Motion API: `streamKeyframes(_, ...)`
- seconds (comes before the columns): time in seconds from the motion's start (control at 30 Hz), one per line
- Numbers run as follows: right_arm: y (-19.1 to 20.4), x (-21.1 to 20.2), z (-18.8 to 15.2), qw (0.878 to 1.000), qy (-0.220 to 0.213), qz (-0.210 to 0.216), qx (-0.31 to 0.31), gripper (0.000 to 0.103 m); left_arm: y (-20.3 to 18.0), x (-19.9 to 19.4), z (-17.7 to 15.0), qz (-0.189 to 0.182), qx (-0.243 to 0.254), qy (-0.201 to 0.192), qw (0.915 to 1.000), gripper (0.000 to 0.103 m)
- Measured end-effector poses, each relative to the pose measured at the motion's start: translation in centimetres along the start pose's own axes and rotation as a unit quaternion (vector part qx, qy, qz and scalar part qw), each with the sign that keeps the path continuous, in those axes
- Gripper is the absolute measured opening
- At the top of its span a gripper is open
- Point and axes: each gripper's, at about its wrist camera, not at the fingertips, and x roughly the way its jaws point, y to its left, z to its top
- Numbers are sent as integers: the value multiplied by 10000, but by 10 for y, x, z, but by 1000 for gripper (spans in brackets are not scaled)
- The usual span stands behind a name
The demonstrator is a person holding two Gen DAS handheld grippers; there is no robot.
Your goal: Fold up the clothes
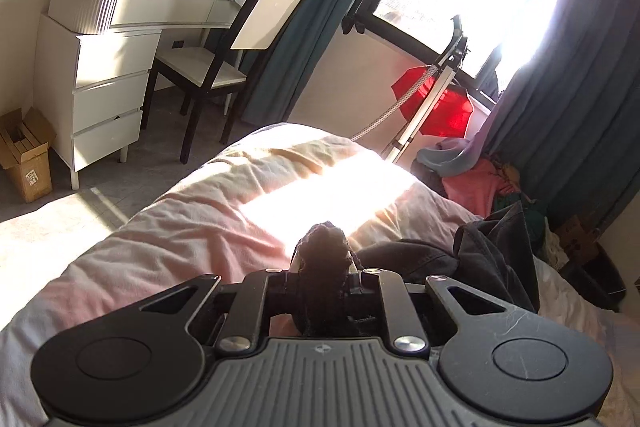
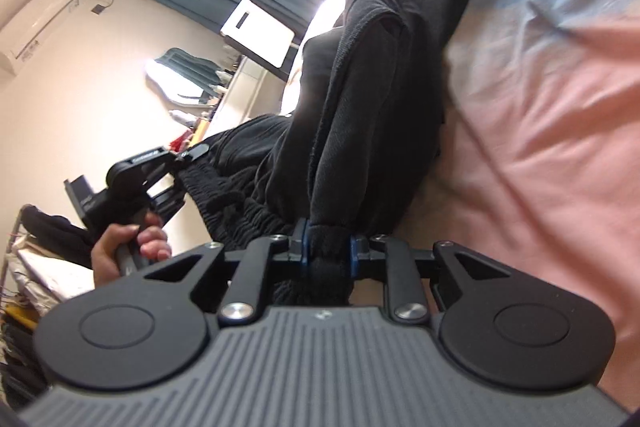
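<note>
Right gripper [image 2: 327, 253]: matte black linkage arms, silver round-head screws, blue pads lining its fingers [image 2: 305, 247], a ribbed grey base flanked by two black discs. Left gripper [image 1: 322, 267] shows the same build; a bare hand [image 2: 120, 247] grips its black handle.

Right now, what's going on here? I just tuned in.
A person is holding a black garment up over the pink bedspread with both handheld grippers. The right gripper is shut on one bunched edge, and the left gripper is shut on another part. The garment hangs bunched between them, not yet laid flat or folded.
</note>
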Motion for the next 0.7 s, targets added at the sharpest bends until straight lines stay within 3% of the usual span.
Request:
streamKeyframes(0.17,46,67,-25,9972,30,746,67,21,14,32,87,391,268,-174,9987,17)
streamKeyframes(0.27,69,117,-39,9933,103,1138,197,21,35,76,133,865,432,-136,9952,17)
streamKeyframes(0.33,74,155,-48,9927,130,1141,376,21,54,118,151,1256,519,-16,9907,17)
streamKeyframes(0.5,66,229,-71,9929,225,882,771,22,111,229,138,1837,138,603,9810,17)
streamKeyframes(0.6,50,243,-68,9924,382,860,798,22,141,267,120,1824,-312,944,9782,17)
streamKeyframes(0.7,52,245,-62,9929,489,858,665,23,155,273,114,1633,-658,1036,9789,18)
